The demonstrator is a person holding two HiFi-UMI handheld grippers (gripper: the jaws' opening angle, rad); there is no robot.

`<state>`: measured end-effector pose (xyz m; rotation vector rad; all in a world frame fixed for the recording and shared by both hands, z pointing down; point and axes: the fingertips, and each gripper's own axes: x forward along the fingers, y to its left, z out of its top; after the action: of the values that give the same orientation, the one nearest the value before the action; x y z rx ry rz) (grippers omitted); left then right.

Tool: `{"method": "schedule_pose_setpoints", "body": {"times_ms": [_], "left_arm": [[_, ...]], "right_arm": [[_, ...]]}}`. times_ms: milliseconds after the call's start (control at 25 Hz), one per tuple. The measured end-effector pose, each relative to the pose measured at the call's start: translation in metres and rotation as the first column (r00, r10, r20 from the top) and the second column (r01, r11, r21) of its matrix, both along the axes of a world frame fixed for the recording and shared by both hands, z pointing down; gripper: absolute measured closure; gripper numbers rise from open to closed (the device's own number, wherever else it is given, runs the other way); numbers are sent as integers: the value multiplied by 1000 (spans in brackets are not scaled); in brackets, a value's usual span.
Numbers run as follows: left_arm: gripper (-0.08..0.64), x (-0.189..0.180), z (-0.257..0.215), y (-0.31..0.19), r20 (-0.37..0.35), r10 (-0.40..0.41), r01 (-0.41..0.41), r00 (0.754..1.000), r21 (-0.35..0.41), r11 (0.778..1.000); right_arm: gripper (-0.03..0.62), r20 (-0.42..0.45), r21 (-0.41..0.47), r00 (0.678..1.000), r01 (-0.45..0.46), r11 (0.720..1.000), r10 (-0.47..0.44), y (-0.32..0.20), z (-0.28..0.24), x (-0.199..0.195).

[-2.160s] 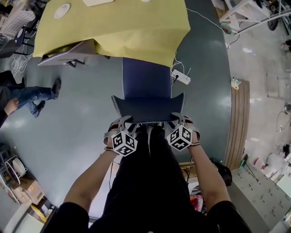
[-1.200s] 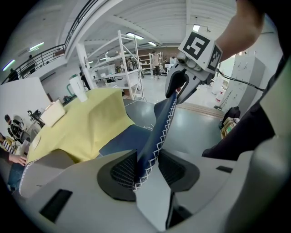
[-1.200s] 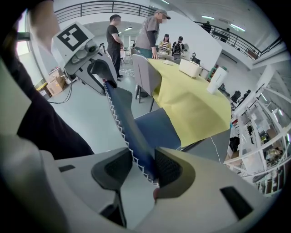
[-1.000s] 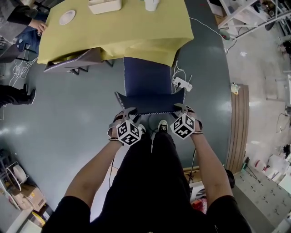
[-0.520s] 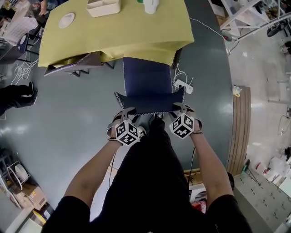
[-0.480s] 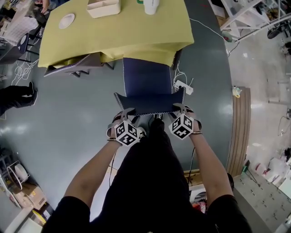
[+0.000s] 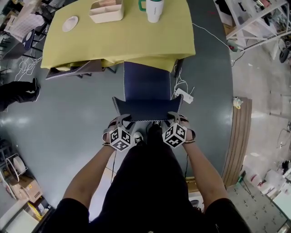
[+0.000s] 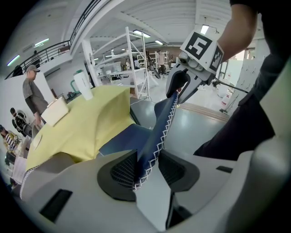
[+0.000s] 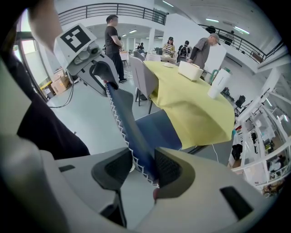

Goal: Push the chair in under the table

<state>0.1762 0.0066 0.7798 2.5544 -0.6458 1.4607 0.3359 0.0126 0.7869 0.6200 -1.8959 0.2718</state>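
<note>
Power strip just beside chair

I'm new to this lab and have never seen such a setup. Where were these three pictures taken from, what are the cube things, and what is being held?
There is no robot here. A person holds a two-jaw tool in each hand, and the marker cubes are part of those tools. The top-down picture comes from a camera on the person's head. The other two come from cameras riding on each tool, looking along its jaws.

The left gripper and the right gripper are each closed on the top edge of the navy blue padded chair with white stitching. The chair's seat reaches partly under the table with the yellow cloth.

On the table are a small white round plate, a beige rectangular tray and a tall white tumbler.
</note>
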Motion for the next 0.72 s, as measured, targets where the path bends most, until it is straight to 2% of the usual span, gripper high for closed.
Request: {"method": "schedule_pose_setpoints", "body": {"times_ms": [440,720], "left_arm": [[405,-4,0,-15,18,-42,42,999,-4,999],[405,7,0,-45,19,-84,84,996,9,996]], "right_arm": [[439,18,9,1000,16,1000,-16,-12,1,-4],[439,9,14,1000,21,1000,-21,-46,2,7]]}}
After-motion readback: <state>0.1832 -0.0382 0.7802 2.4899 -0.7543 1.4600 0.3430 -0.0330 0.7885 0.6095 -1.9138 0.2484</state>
